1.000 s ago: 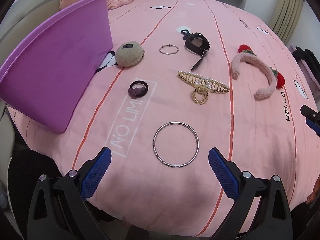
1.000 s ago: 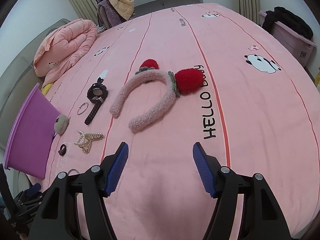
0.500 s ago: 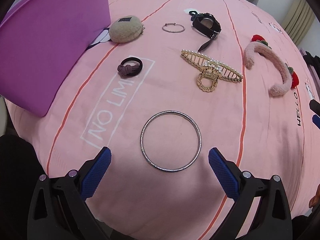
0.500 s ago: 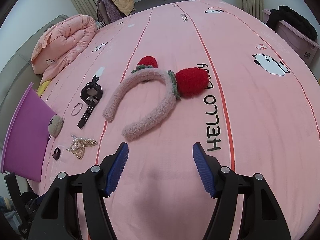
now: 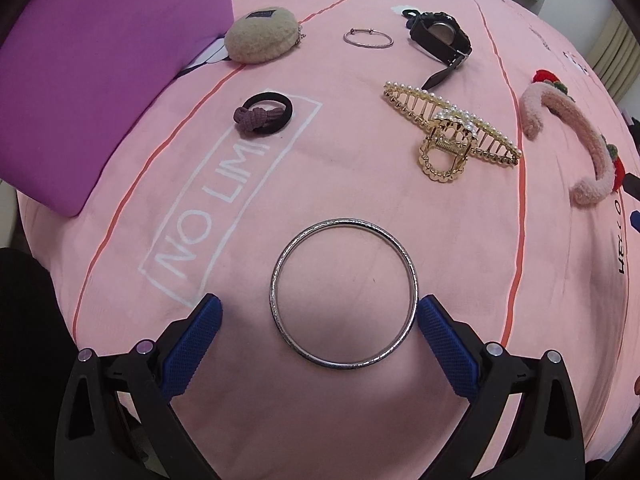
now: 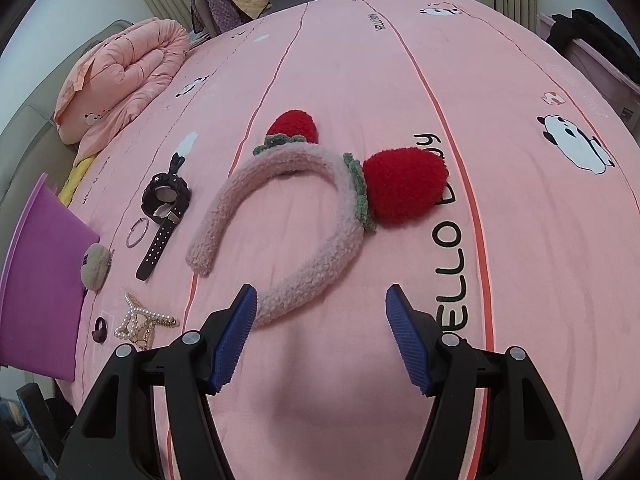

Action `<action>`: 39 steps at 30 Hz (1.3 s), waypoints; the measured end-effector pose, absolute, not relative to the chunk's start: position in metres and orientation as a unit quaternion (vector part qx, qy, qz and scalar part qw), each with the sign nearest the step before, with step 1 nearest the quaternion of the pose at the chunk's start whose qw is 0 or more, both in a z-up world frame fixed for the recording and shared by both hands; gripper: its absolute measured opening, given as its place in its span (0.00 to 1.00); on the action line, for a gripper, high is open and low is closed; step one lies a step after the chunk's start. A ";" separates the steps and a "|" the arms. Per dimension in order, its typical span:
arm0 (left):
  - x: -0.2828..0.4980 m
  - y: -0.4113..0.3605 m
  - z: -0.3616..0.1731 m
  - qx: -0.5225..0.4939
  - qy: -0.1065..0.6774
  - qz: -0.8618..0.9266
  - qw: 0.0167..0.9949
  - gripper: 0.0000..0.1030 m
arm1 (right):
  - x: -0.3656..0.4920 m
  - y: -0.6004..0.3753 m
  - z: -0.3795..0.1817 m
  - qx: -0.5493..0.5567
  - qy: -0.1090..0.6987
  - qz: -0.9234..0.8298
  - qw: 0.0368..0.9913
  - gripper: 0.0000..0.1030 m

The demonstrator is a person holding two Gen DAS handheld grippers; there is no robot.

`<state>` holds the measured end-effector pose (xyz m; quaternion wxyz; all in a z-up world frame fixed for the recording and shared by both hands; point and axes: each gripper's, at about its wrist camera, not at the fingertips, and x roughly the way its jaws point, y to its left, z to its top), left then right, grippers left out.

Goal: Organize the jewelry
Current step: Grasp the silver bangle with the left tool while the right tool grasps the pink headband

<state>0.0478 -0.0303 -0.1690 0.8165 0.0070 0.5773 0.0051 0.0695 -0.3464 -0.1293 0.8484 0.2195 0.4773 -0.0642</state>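
Observation:
A large silver bangle (image 5: 345, 221) lies flat on the pink bedspread (image 5: 460, 260). My left gripper (image 5: 319, 302) stands open just above it, the ring between the blue fingers and its right edge close to the right pad. A pink fuzzy headband (image 6: 344, 216) with red strawberry pompoms (image 6: 404, 184) lies ahead of my right gripper (image 6: 322, 292). That gripper is open, and the band's near end sits just inside its left finger. The headband (image 5: 568, 136) also shows at the right of the left wrist view.
A brown hair tie (image 5: 264, 114), gold pearl claw clip (image 5: 448, 136), thin silver bracelet (image 5: 368, 38), black watch (image 5: 438, 36) and beige fuzzy pouch (image 5: 260, 38) lie beyond the bangle. A purple bin (image 5: 100, 60) stands at the left. A folded quilt (image 6: 120, 76) is far back.
My left gripper has come down over the large bangle, which now lies between its fingers. My right gripper has advanced to the headband's near end. Both stay open.

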 end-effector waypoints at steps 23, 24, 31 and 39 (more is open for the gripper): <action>0.063 -0.036 -0.179 0.012 0.562 0.037 0.827 0.95 | 0.139 -0.346 -0.173 0.154 0.530 -0.131 0.824 0.63; 0.063 -0.036 -0.180 0.013 0.560 0.038 0.828 0.95 | 0.139 -0.346 -0.174 0.152 0.528 -0.131 0.825 0.63; 0.058 -0.038 -0.181 0.022 0.551 0.033 0.834 0.94 | 0.134 -0.342 -0.176 0.139 0.513 -0.139 0.836 0.62; 0.051 -0.045 -0.173 0.032 0.544 0.014 0.838 0.77 | 0.128 -0.336 -0.170 0.123 0.504 -0.141 0.843 0.28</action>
